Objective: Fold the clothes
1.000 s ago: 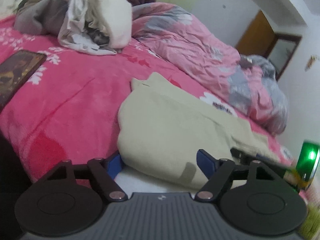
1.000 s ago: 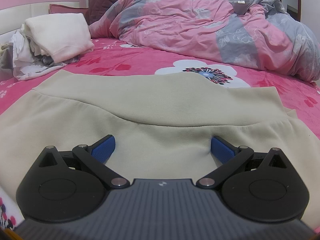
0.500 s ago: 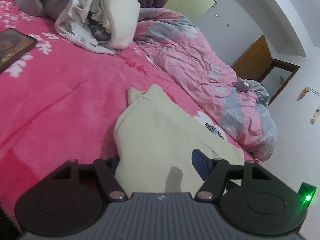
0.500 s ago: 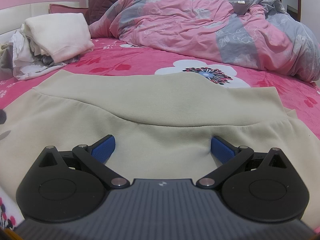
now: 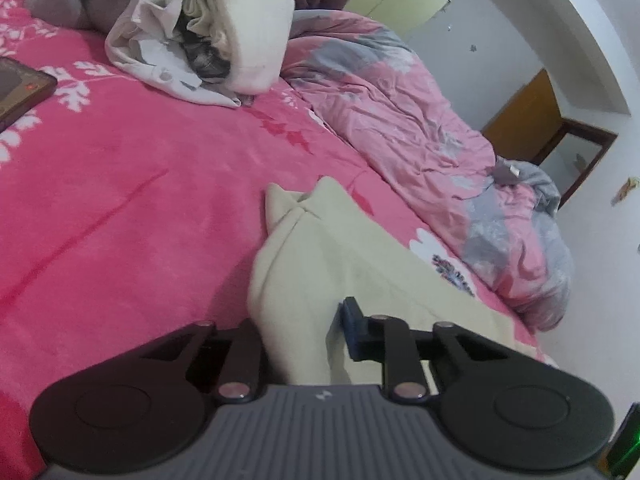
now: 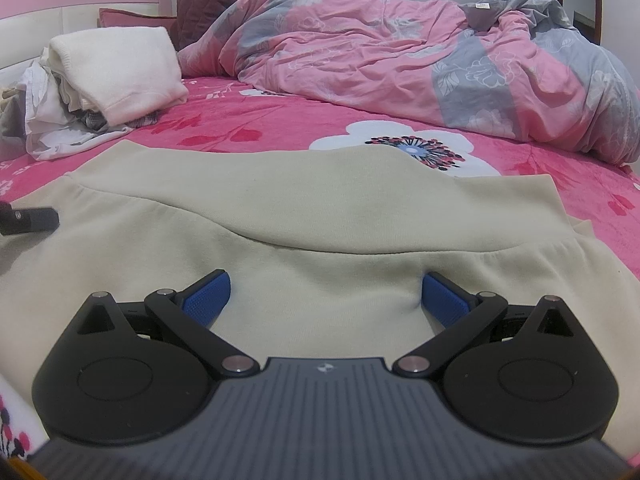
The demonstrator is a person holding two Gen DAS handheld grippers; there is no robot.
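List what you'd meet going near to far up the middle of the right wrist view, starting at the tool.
Right tool → cream garment → white flower print on the pink bedspread → rumpled pink and grey duvet.

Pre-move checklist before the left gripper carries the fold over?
1. Left gripper pinching the cream garment: ok, a ridge of cloth bunches between the fingers.
2. Right gripper open, pads resting on the cloth: ok.
3. Garment flat on the pink blanket on the right gripper's side: ok.
4. Clothes pile apart from the garment: ok.
5. How many cloth layers the left gripper holds: cannot tell.
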